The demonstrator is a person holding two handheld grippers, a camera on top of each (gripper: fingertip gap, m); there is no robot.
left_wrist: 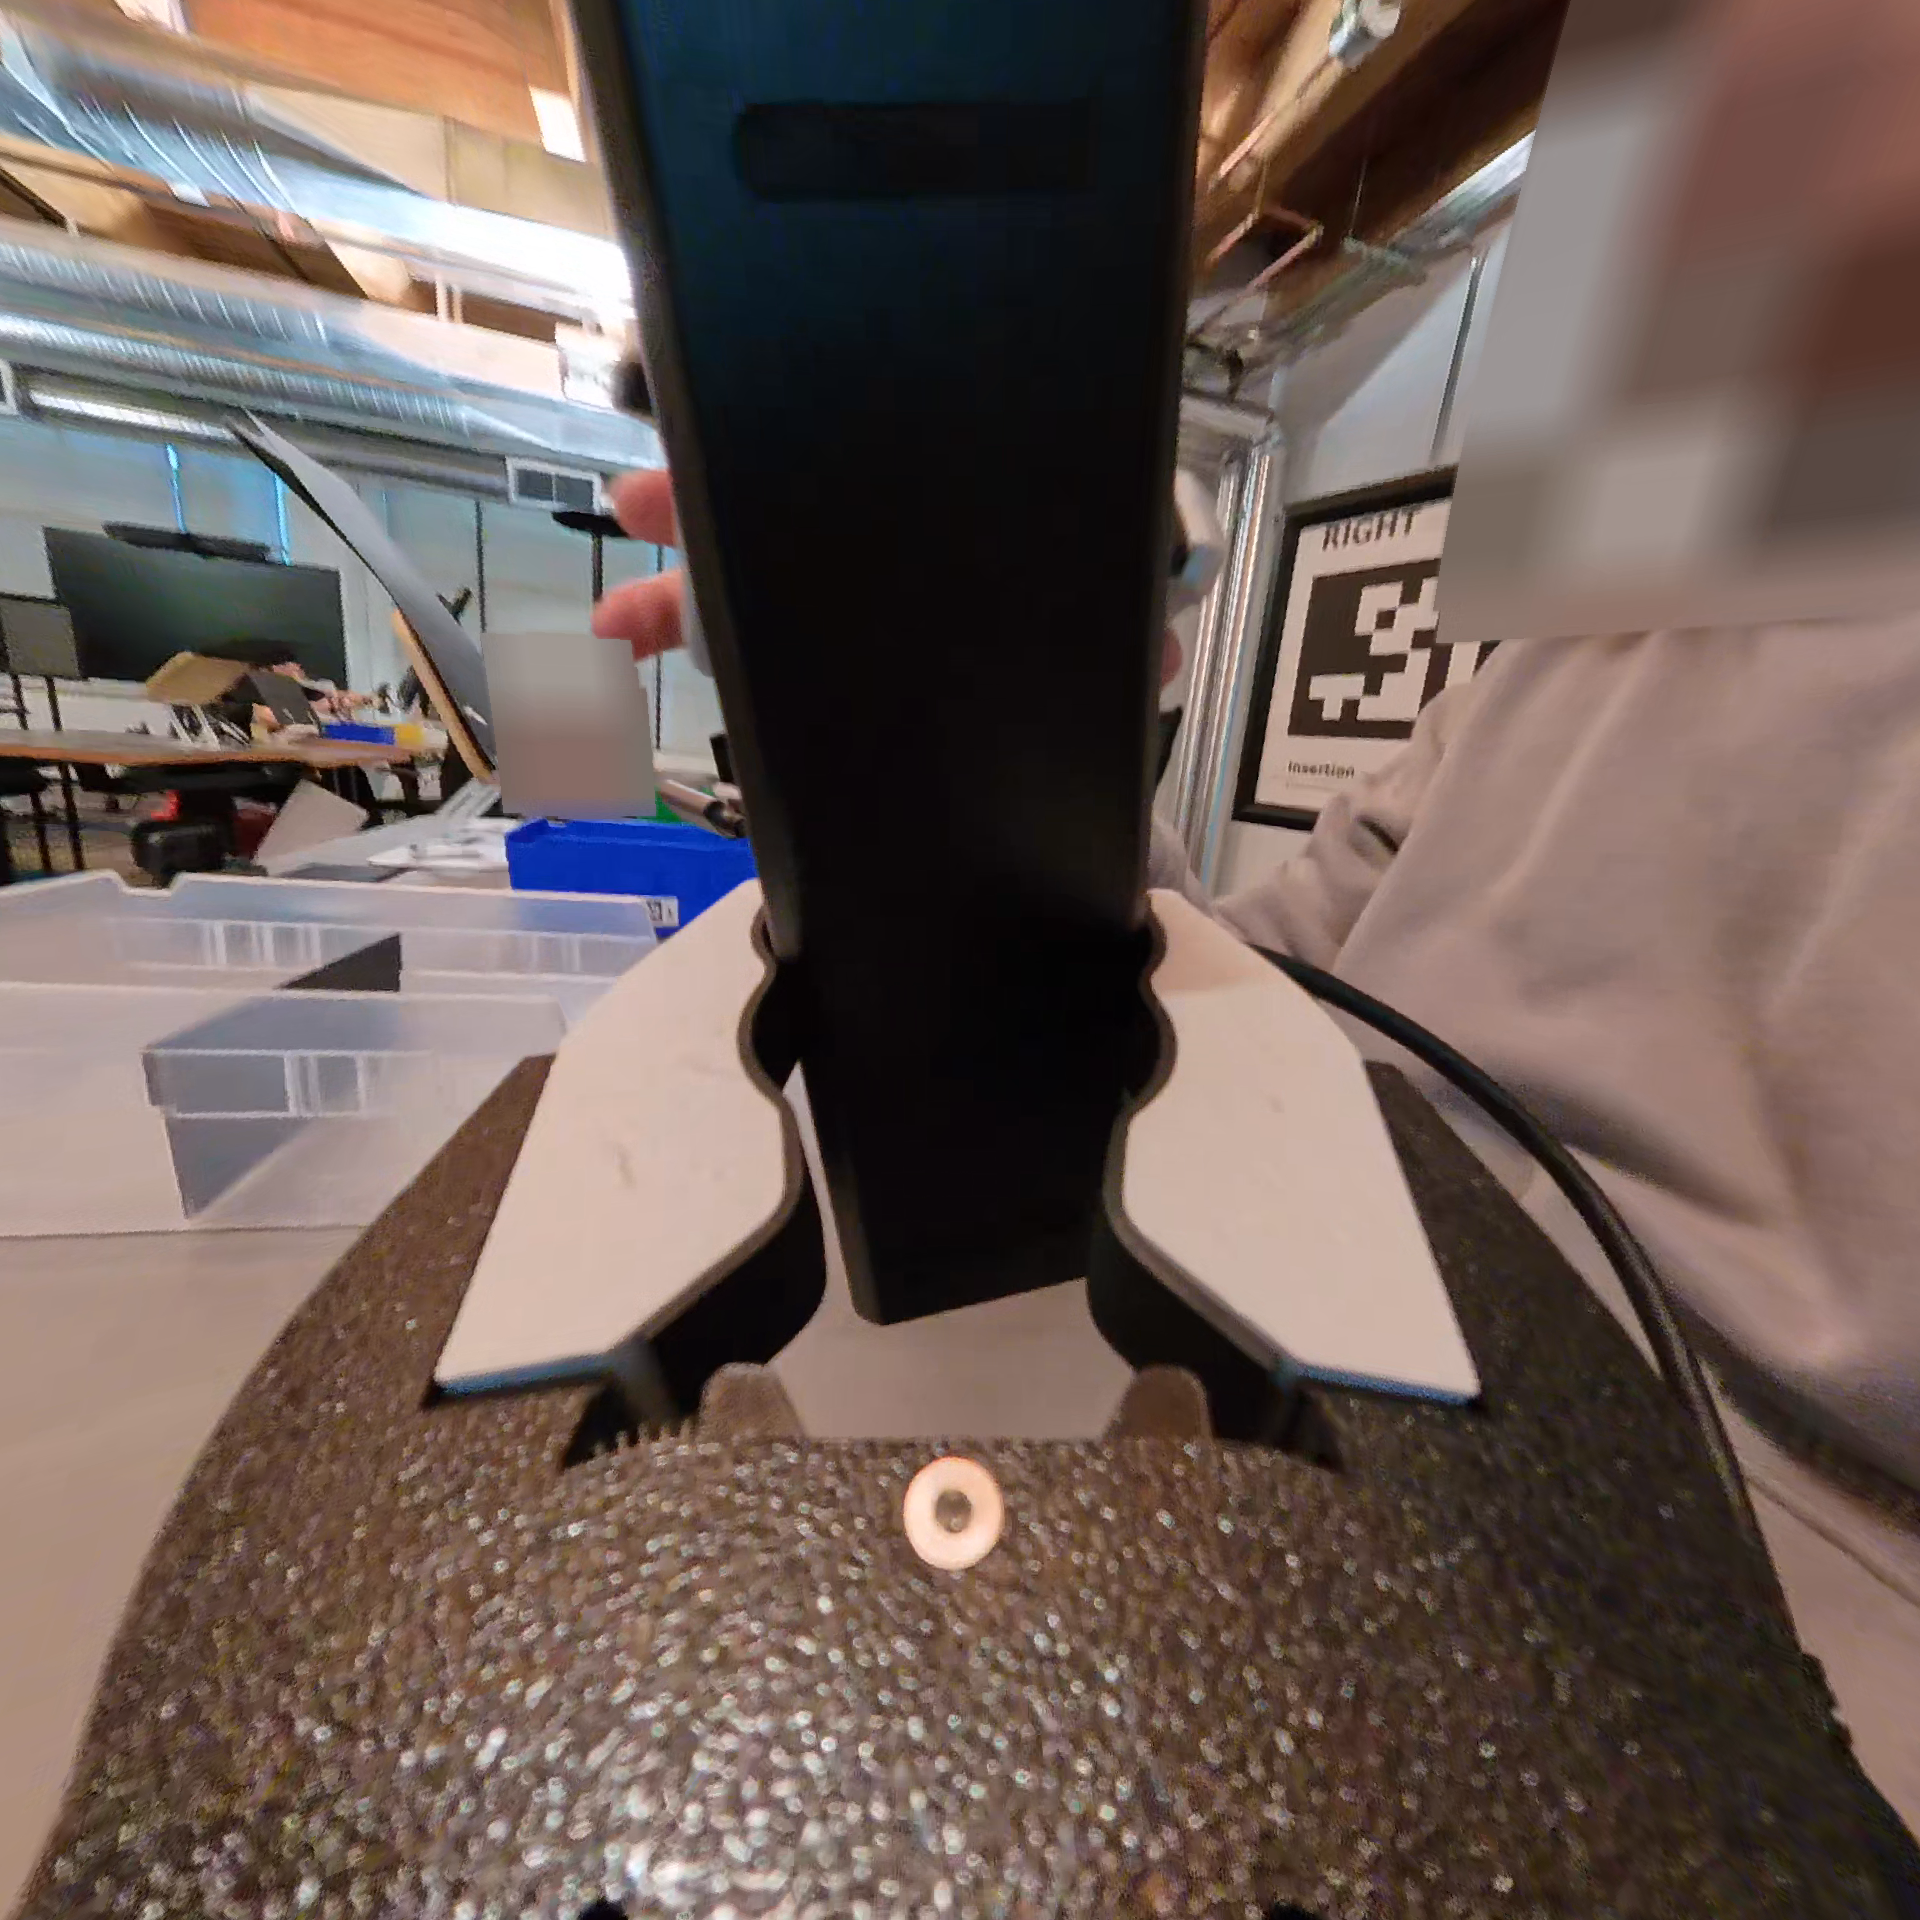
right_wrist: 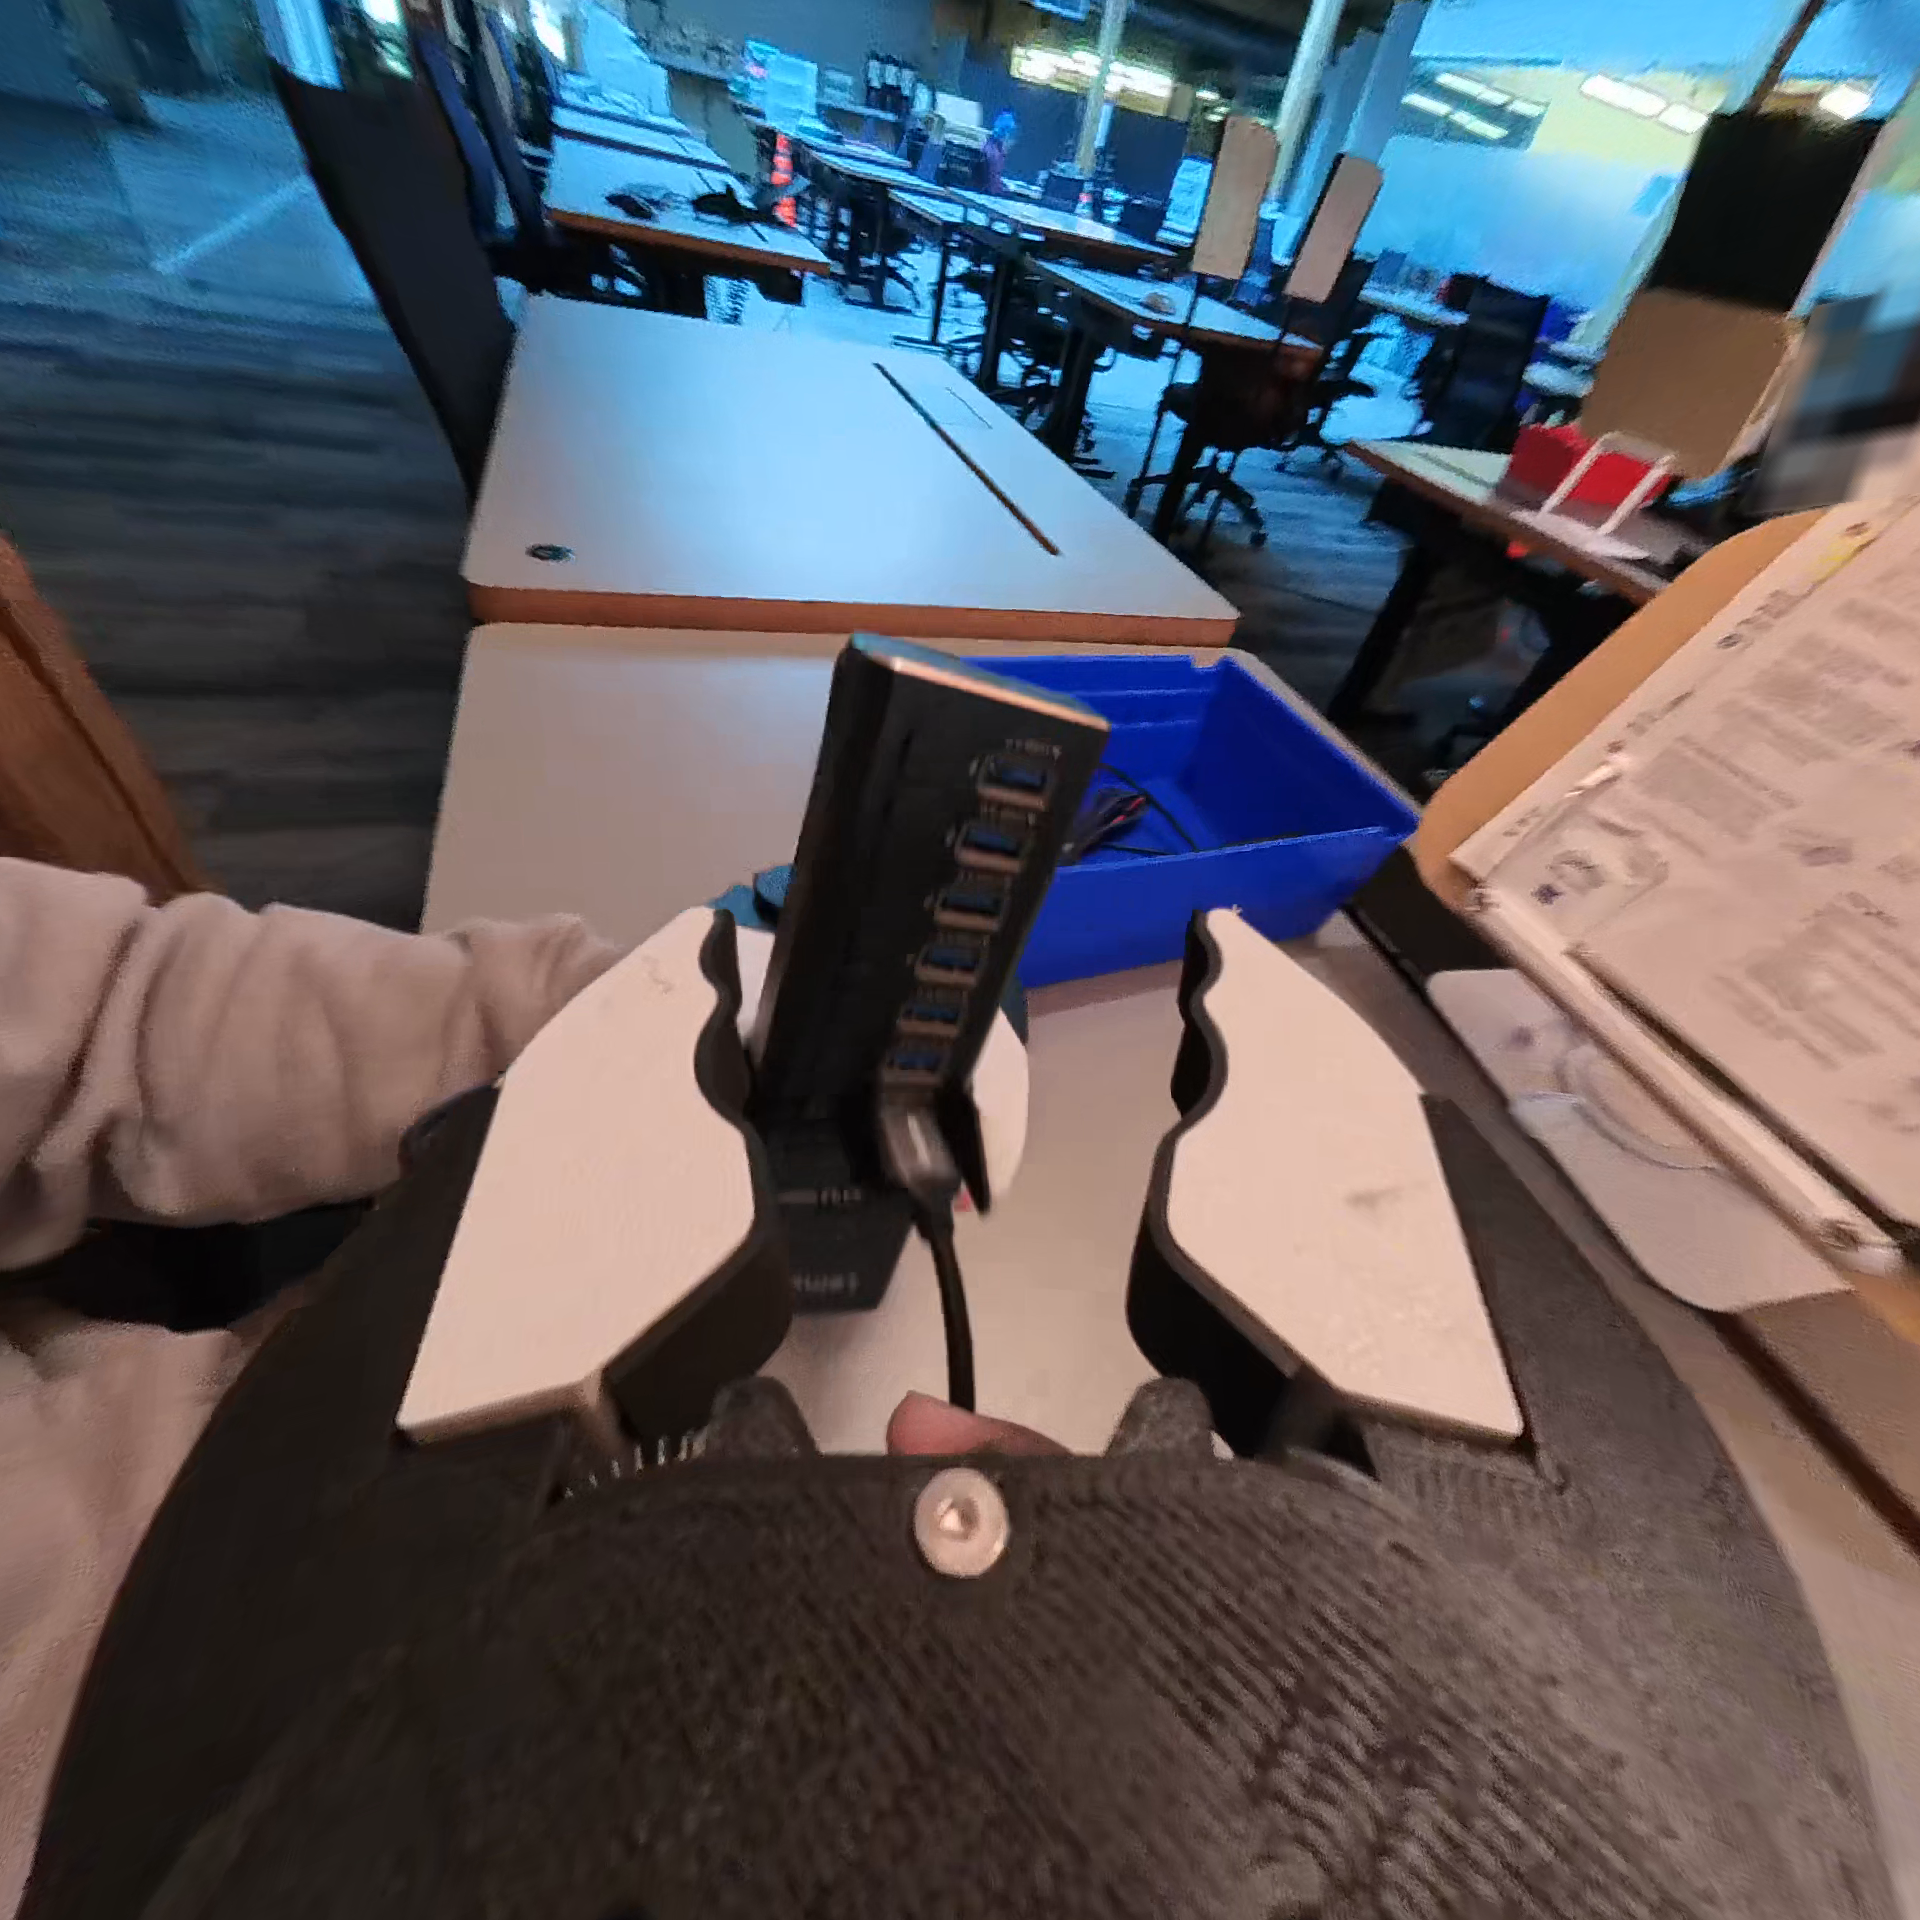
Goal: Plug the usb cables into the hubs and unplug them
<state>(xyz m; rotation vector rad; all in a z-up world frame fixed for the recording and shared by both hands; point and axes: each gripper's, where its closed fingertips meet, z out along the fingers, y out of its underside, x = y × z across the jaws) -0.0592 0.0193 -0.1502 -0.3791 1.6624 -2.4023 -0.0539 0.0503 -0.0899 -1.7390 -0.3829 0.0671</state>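
My left gripper [left_wrist: 951,997] is shut on a black USB hub [left_wrist: 914,623] and holds it upright by its lower end. In the right wrist view the hub [right_wrist: 883,883] stands between the fingers of my right gripper [right_wrist: 961,935], which is open and holds nothing. The hub shows a row of several blue ports. A black USB plug [right_wrist: 920,1143] sits in the lowest port. Its cable [right_wrist: 958,1320] hangs down to a person's fingertip [right_wrist: 956,1429]. One white finger of the left gripper [right_wrist: 1006,1101] shows behind the hub. A black cable [left_wrist: 1558,1174] runs along the right in the left wrist view.
A blue bin [right_wrist: 1247,831] with loose cables sits on the white table [right_wrist: 582,779] behind the hub. A cardboard box with papers [right_wrist: 1714,831] stands at the right. A clear plastic organiser [left_wrist: 312,987] lies at the left. A grey sleeve [left_wrist: 1610,883] is close by.
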